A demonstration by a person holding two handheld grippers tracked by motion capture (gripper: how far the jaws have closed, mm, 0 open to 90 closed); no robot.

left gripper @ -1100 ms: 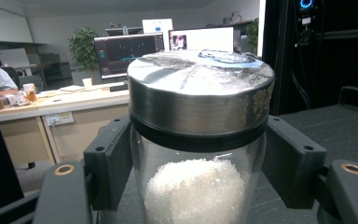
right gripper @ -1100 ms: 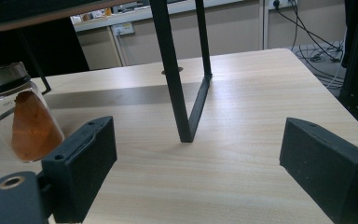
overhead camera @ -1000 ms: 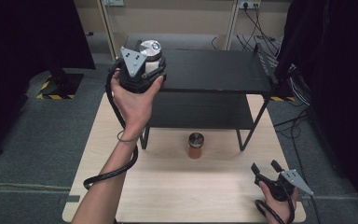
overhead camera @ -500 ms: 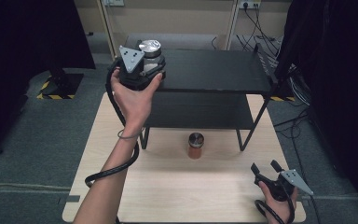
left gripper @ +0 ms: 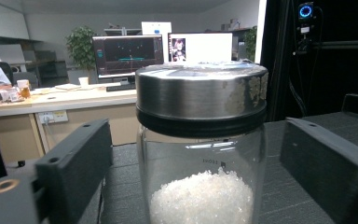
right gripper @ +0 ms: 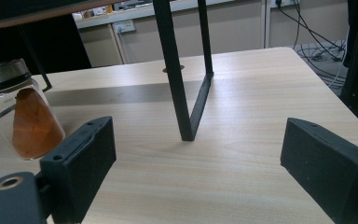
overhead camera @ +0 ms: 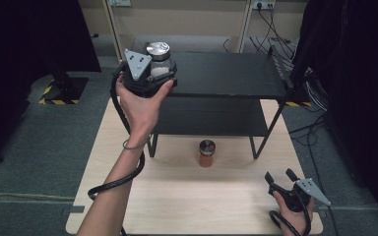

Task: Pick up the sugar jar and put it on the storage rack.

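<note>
Table: a light wooden table (overhead camera: 177, 196) stands on grey carpet.
Rack: a black two-level shelf rack (overhead camera: 226, 73) stands on thin metal legs at the table's far half.
Top shelf: a glass jar of white crystals (overhead camera: 158, 61) with a metal lid stands at its left end.
Tabletop: a small jar of orange powder (overhead camera: 206, 153) stands just in front of the rack, between its front legs.

No legible text, only tiny unreadable embossing on the glass jar (left gripper: 200, 177)
</note>
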